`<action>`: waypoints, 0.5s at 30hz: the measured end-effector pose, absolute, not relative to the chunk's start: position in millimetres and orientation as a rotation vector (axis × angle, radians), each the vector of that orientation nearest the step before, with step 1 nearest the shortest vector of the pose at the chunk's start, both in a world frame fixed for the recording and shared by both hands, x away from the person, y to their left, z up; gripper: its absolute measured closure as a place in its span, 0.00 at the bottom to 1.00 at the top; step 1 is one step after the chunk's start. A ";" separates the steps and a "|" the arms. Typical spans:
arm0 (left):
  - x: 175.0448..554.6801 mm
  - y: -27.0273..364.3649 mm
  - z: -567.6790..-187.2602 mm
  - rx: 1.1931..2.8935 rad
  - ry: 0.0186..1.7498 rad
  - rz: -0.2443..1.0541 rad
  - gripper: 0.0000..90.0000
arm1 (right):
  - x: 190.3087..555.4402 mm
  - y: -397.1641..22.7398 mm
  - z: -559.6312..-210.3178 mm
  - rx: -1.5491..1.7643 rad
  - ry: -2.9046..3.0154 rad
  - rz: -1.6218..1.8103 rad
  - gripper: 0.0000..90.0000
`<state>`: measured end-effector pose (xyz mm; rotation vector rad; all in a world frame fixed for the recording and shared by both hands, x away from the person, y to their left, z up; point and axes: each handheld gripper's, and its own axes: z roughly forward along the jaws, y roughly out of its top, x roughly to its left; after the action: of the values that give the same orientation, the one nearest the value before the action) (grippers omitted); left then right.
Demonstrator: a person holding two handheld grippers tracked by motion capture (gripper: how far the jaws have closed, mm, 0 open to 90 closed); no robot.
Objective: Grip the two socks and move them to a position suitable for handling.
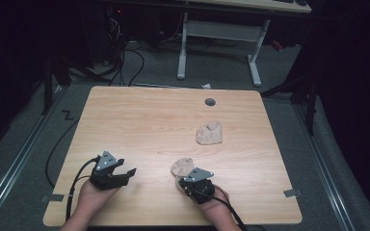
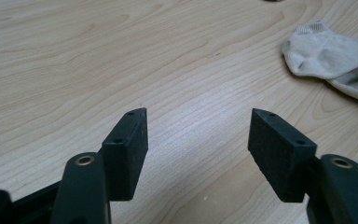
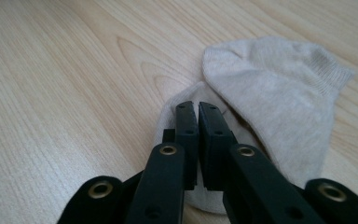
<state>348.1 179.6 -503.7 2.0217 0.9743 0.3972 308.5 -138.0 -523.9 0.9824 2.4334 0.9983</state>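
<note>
Two beige ankle socks lie on the wooden table (image 1: 139, 120). The near sock (image 1: 182, 166) (image 3: 279, 93) (image 2: 324, 53) is crumpled just in front of my right gripper (image 1: 183, 178) (image 3: 198, 107). That gripper's jaws stand only a thin slit apart over the sock's near edge, and no fabric shows between them. The far sock (image 1: 209, 134) sits bunched up farther back, right of centre. My left gripper (image 1: 129, 174) (image 2: 199, 114) rests at the front left, jaws wide open over bare wood with nothing between them.
A round grey cable hole (image 1: 210, 102) sits near the table's far edge. A white desk frame (image 1: 219, 29) and loose cables (image 1: 125, 57) are on the floor beyond the table. Each gripper's cable trails back off the front edge.
</note>
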 end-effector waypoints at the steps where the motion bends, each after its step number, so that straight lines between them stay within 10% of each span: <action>1: 348.2 179.5 -503.8 2.020 0.975 0.399 0.43 | 307.8 -137.2 -520.8 0.974 2.420 1.009 0.95; 15: 348.2 183.3 -502.8 2.016 0.976 0.400 0.42 | 344.7 -107.5 -518.6 0.976 2.394 0.920 0.74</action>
<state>348.2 183.3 -502.8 2.0160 0.9761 0.3995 344.7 -107.5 -518.6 0.9759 2.3945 0.9200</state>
